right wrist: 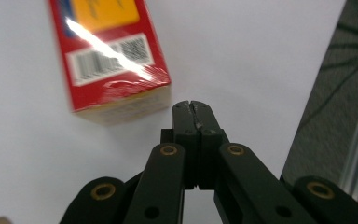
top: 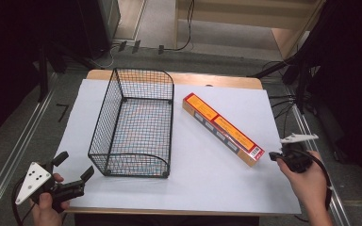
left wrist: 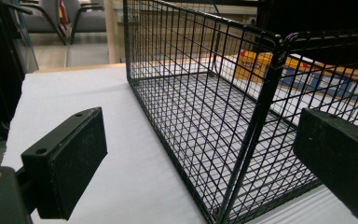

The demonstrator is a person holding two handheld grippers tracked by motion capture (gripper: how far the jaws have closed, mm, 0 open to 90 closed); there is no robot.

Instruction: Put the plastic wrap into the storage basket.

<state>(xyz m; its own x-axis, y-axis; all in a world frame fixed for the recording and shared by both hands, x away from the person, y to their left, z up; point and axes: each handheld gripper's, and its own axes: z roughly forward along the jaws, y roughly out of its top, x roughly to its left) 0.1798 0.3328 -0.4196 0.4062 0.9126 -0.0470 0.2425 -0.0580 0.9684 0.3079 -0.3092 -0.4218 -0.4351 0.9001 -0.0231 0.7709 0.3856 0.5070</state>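
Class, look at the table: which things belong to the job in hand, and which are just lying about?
Job in hand:
- box, beside the shut right tongs
- basket, before the open left tongs

Lying about:
- chairs in the background
- cables on the floor

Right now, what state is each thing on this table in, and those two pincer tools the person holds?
Wire basket: upright, empty, open top.
Long box: lying flat beside the basket, apart from it, wrapped and sealed.
Left gripper: jaws wide open, holding nothing, near the basket's corner.
Right gripper: jaws shut, holding nothing, just off the box's near end, not touching it.
White table cover: spread flat.
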